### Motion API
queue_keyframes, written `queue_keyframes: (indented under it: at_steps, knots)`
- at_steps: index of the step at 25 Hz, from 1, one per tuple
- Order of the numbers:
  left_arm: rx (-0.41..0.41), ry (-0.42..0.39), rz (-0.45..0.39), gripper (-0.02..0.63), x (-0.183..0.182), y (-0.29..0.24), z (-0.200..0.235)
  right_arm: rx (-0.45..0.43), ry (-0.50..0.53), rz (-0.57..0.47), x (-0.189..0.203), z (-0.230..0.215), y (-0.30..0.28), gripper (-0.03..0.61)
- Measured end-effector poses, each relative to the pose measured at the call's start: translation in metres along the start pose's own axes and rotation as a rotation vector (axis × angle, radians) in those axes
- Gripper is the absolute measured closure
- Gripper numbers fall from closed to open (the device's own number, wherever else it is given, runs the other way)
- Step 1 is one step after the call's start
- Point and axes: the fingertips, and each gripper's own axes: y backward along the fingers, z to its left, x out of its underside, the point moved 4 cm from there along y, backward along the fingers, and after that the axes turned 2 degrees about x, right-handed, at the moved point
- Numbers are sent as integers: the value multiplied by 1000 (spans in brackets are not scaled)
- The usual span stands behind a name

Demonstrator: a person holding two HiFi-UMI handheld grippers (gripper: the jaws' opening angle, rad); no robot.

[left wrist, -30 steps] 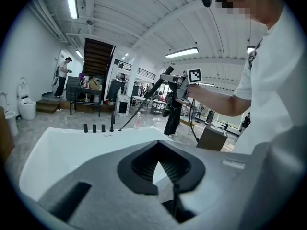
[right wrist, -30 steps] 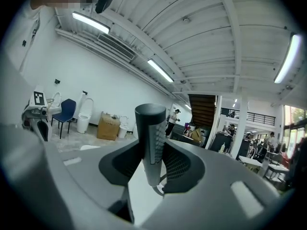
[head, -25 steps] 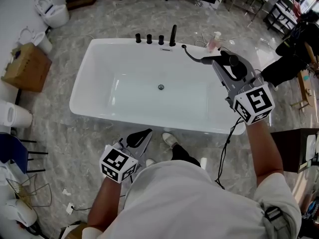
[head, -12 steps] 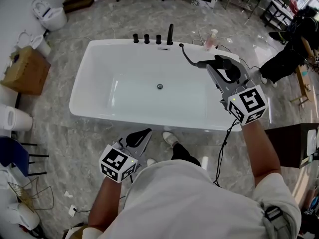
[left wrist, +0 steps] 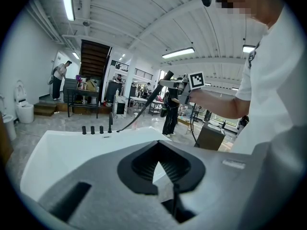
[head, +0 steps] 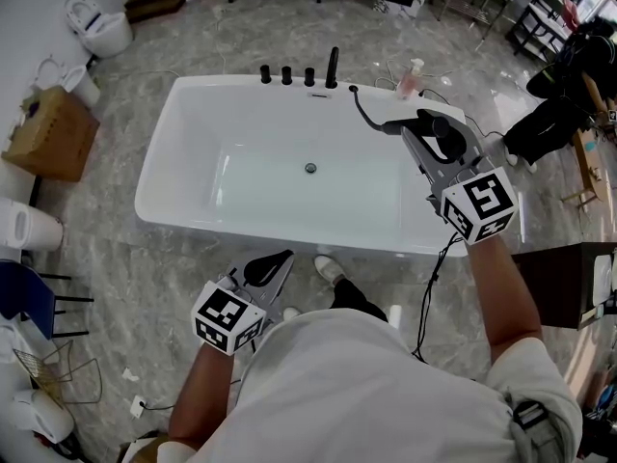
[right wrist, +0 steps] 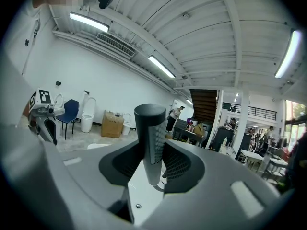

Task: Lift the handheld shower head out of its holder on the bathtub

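1. Dark grey plastic: the shower head [right wrist: 149,138] stands upright between the jaws of the right hand-held gripper [head: 419,128]. The jaws are clamped on its stem. Ribbed pads press on both sides, and the nozzle face is turned sideways towards one pad.
2. Position: the head view puts the shower head over the right-hand end of the white bathtub [head: 289,230], well apart from the far rim. Judged from that gap, it is already out of its holder. The holder itself cannot be picked out among the fittings.
3. A black hose [head: 362,107] curves from the far rim, just beside the tall spout [head: 333,68], up to the shower head. The three black taps [head: 287,74] stand in a row next to the spout. The hose shows a loose bend, so the head is probably held this near to avoid pulling on its root.
4. The left hand-held gripper [head: 273,263] is low by the person's body, outside the tub's near rim. Its jaws are together with nothing between them. It is judged to be parked, since one grip carries the head.
5. The stem is round and smooth. A mid-stem pinch suits it, though it could swivel if the hose tugs.
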Motion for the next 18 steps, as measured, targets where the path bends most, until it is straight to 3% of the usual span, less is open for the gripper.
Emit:
queue_keyframes:
  at_steps: [18]
  knots:
    - [-3, 4, 5, 607, 0, 0, 3, -4, -12, 6, 4, -2, -2, 431]
